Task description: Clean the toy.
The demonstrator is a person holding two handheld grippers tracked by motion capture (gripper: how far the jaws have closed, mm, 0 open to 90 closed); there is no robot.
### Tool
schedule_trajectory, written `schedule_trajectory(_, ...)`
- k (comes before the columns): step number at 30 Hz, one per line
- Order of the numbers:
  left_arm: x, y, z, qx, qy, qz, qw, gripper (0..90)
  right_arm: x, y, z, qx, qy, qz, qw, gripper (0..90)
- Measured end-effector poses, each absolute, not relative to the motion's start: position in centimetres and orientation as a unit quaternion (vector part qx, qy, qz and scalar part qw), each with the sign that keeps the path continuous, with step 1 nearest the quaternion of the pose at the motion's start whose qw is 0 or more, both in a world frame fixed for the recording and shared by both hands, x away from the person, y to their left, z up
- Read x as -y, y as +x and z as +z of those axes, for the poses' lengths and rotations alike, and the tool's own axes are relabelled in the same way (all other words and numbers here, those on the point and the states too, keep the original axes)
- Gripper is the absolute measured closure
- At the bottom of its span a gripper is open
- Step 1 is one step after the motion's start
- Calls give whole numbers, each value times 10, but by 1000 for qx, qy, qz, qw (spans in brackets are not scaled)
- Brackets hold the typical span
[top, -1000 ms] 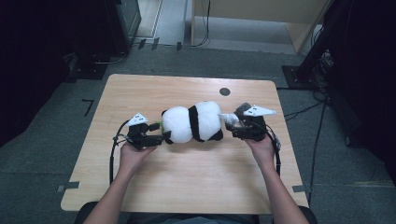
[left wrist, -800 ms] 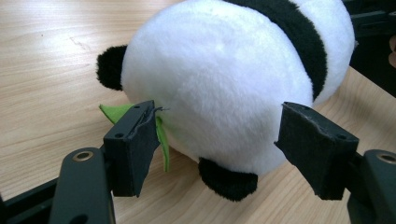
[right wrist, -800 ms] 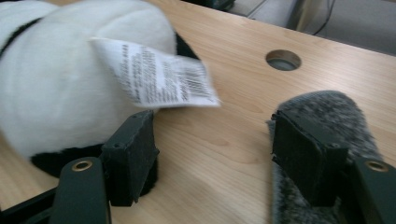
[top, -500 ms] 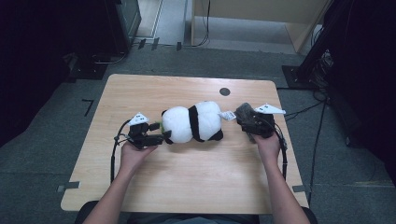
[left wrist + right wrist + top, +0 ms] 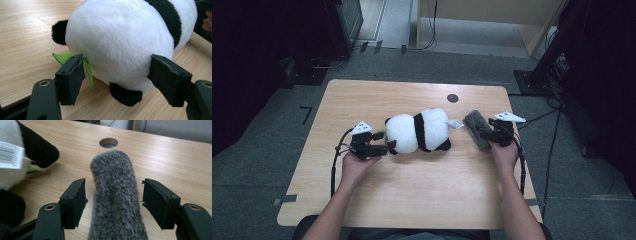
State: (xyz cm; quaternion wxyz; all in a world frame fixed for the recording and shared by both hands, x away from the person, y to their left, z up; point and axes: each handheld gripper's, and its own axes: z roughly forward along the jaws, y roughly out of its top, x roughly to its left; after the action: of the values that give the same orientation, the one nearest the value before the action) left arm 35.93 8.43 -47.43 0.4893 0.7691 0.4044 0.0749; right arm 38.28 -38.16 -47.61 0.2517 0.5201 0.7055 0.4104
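Your left gripper [image 5: 388, 146] sits at the white end of the toy panda [image 5: 418, 130], jaws spread wide. In the left gripper view the panda's [image 5: 120, 42] round white body bulges between and just beyond your two jaws. The right-hand jaw touches the fur or lies just beside it; you cannot tell which. The left-hand jaw rests against a green felt leaf [image 5: 63, 57] that pokes out from under the white fur. A black paw [image 5: 126, 94] lies low between your jaws, on the table [image 5: 22, 35].

Your right gripper [image 5: 484, 134] has its jaws apart too, one on each side of a grey furry strip [image 5: 475, 129]. In the right gripper view the strip [image 5: 116, 192] runs straight out between the jaws, with a gap on each side; neither pad presses it. Beyond its far tip is a round hole [image 5: 108, 142] in the tabletop. Left of your left-hand jaw, well apart from it, lie the panda's black limb [image 5: 37, 147] and its barcode tag [image 5: 11, 155].
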Motion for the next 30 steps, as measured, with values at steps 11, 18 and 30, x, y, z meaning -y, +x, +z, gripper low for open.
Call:
schedule_trajectory(11,-84,360,-475,-404,769,73,490,280,385,390,-496,-692,539,400,266,471)
schedule_trajectory(18,-84,359,-475,-403,769,73,490,282,385,394,-505,-694,541,403,252,563)
schedule_trajectory(30,-83,360,-473,-398,773,80,487,292,383,396,-508,-699,547,391,244,738)
